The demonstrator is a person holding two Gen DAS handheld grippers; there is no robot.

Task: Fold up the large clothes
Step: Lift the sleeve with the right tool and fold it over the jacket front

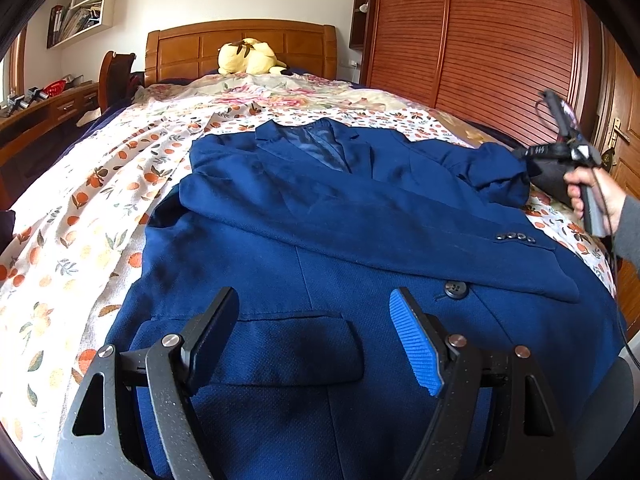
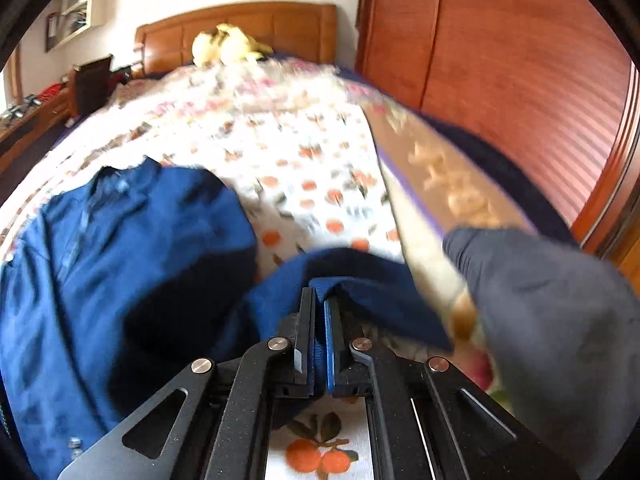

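A navy blue blazer (image 1: 340,216) lies face up on the bed, collar toward the headboard, one sleeve folded across its chest. My left gripper (image 1: 314,312) is open and empty, hovering over the blazer's lower front near the pocket flap (image 1: 288,322). My right gripper (image 2: 320,300) is shut on the blazer's other sleeve (image 2: 352,280), lifted at the blazer's right side; it also shows in the left wrist view (image 1: 560,152), held by a hand. The blazer body (image 2: 100,260) lies to its left. The right wrist view is blurred.
The bed has an orange-print floral sheet (image 1: 80,208). A yellow plush toy (image 1: 248,56) sits by the wooden headboard (image 1: 240,40). A dark grey garment (image 2: 560,312) lies at the right. A wooden wardrobe (image 1: 480,40) stands right, a desk (image 1: 40,108) left.
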